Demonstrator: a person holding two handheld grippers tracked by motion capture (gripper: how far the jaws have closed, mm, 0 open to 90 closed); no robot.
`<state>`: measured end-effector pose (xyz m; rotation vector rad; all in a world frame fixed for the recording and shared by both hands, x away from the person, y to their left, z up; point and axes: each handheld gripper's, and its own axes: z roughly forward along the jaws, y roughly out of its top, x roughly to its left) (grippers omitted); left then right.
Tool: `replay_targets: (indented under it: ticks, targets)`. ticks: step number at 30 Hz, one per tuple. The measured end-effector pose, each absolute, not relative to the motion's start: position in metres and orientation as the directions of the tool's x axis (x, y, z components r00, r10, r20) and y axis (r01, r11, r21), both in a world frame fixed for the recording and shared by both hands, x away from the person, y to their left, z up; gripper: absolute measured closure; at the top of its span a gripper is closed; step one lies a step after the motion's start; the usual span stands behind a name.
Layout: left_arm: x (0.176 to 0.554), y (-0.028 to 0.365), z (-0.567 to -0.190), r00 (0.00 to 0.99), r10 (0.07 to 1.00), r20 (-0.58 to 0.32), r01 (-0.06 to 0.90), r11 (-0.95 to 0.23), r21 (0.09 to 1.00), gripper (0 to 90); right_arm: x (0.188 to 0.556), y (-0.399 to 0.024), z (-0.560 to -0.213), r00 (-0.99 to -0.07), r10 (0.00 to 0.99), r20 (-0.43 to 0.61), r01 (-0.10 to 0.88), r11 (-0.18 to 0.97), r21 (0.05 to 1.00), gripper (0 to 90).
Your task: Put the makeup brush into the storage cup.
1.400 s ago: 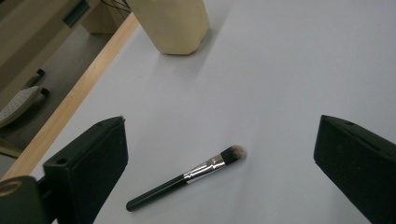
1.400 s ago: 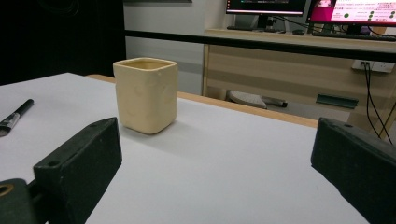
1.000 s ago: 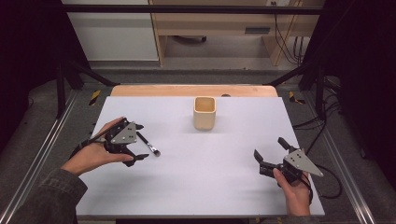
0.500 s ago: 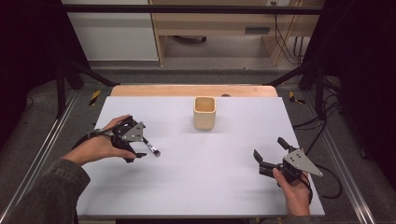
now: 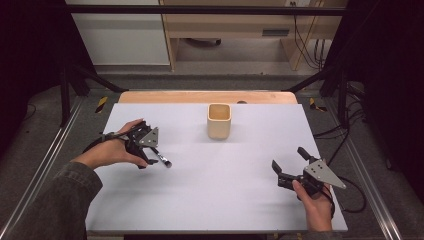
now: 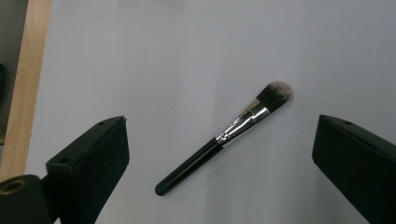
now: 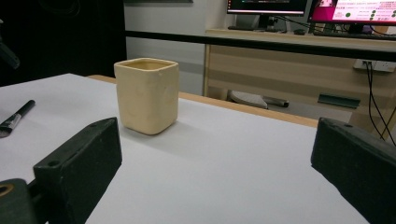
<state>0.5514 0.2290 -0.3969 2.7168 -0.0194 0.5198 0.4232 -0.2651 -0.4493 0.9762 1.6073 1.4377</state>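
The left claw [image 5: 150, 156] has moved up over the brush [image 6: 223, 136] at the frame's left, jaws wide apart, nothing grabbed yet.

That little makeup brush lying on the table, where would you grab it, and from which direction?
Probably by the black handle, just behind the silver ferrule of the makeup brush, coming straight down from above. It lies flat on the white table, so only its sides are free. The left gripper hangs open over it, jaws either side; closing across the thin handle spares the soft bristles.
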Motion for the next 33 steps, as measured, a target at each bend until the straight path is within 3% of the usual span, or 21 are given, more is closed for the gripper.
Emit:
replay_targets:
  ticks: [33]
  targets:
    - [0.560,0.221,-0.419,0.940,-0.033,0.339,-0.113,-0.969,0.218,7.0,0.423,-0.264,-0.449,-0.422,0.906,-0.041,0.061,0.073,0.995,2.3]
